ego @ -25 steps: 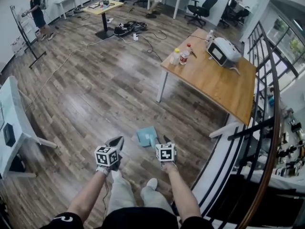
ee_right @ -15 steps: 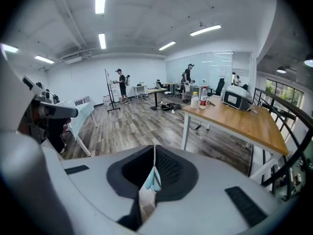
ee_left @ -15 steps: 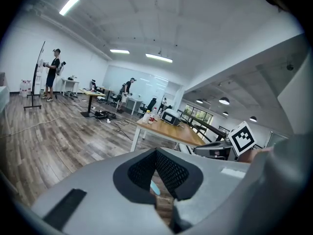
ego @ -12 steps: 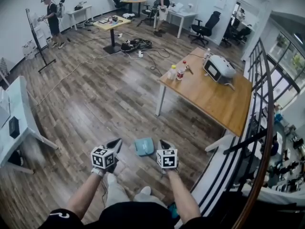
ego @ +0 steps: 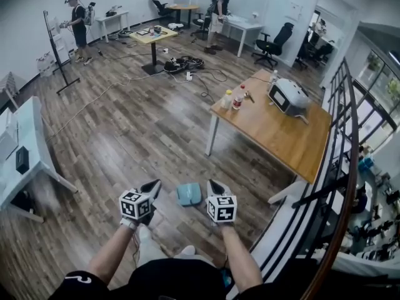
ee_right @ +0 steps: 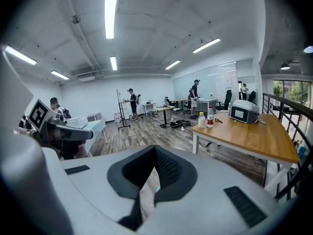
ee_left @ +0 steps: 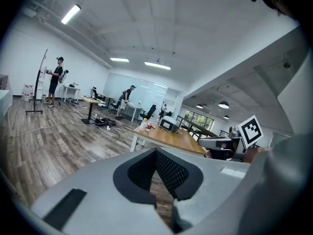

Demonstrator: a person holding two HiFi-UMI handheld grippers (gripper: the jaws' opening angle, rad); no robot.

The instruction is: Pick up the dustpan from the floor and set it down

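The teal dustpan (ego: 189, 194) shows in the head view against the wood floor, between my two grippers and touching neither. My left gripper (ego: 150, 189) is to its left, and in the left gripper view (ee_left: 156, 153) its pads meet with nothing between them. Just right of the pan is my right gripper (ego: 215, 188). Its jaws are shut in the right gripper view (ee_right: 155, 151), where only floor and a sliver of teal show through the gap beneath them. Both point slightly below level.
A wooden table (ego: 281, 127) with bottles (ego: 237, 97) and a white device (ego: 289, 97) stands ahead on the right. A black railing (ego: 325, 167) runs along the right. A white table (ego: 25, 161) is at the left. People (ego: 78, 17) stand far off.
Both grippers have risen from the floor. The dustpan, earlier just ahead of the right gripper, now shows between the two grippers. The head view has tilted up.
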